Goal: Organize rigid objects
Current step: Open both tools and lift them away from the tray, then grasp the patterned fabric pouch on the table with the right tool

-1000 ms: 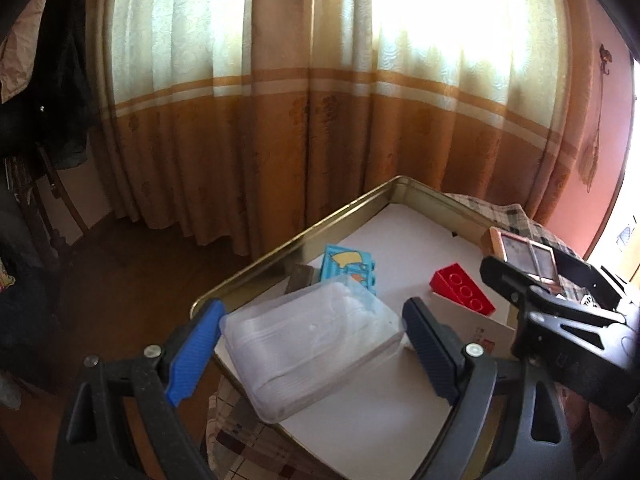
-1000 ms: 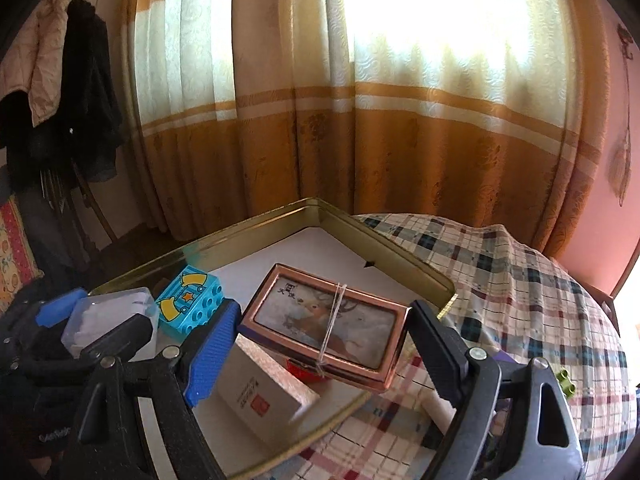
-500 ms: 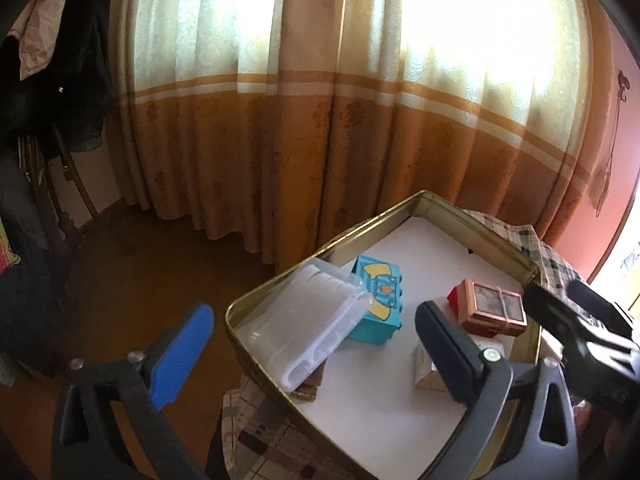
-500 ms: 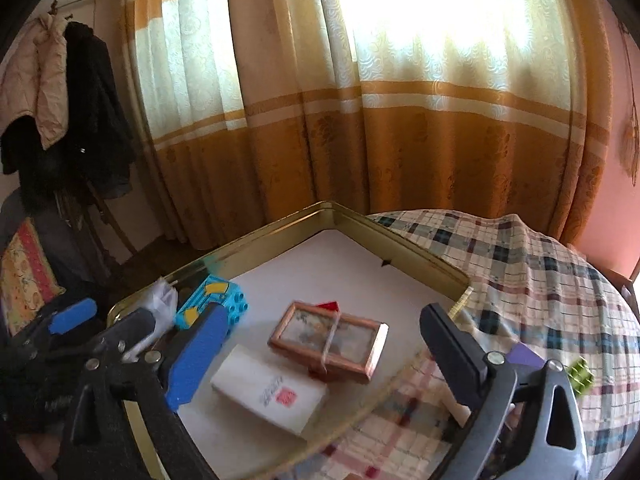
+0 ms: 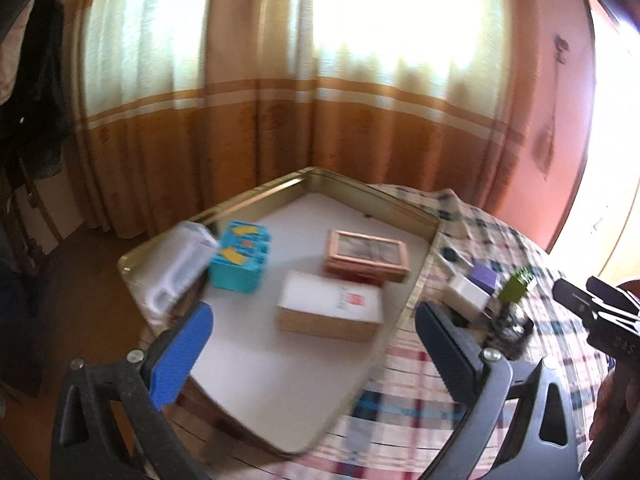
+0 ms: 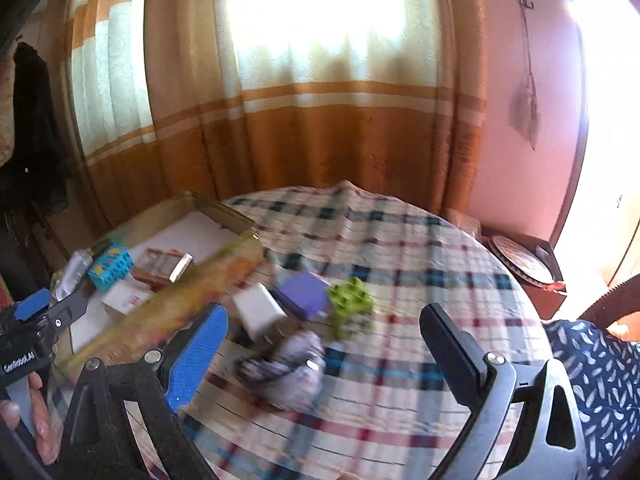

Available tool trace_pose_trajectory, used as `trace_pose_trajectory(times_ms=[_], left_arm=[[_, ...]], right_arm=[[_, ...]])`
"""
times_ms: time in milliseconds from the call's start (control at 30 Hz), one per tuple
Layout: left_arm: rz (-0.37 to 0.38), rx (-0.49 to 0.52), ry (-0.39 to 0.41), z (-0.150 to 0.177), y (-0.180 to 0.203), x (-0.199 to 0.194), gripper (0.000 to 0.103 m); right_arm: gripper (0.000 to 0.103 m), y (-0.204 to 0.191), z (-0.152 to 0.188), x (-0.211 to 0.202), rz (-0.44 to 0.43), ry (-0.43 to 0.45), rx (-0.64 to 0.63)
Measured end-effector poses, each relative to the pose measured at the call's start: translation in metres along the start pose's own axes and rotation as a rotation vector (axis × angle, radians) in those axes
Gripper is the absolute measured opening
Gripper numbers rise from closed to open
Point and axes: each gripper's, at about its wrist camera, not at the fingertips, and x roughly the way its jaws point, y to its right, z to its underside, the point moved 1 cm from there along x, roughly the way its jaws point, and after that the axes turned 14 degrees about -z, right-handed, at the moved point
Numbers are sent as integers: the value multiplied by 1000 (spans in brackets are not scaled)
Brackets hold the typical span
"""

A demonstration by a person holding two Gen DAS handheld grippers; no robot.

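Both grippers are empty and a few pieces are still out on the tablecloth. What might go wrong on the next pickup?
1. The green brick, purple box and white box sit bunched together, so the wide-open right gripper may nudge a neighbour or grab two.
2. The gold tray is filling: the picture frame lies close to the white carton, so a new piece may land on them.
3. The checked cloth may drag under a low finger.

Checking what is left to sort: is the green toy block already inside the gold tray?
No, the green toy block sits on the checked tablecloth beside a purple box, outside the gold tray.
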Motion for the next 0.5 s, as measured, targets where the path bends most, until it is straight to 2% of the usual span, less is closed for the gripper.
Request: trace_pose_trajectory(times_ms=[233,500], left_arm=[[-18,61,6,9,20,-4,103],[-16,56,-9,11,18,-1,103]], right_arm=[[98,-6,16,18,-44,-69,-20],[98,-23,23,51,-81,-224,-78]])
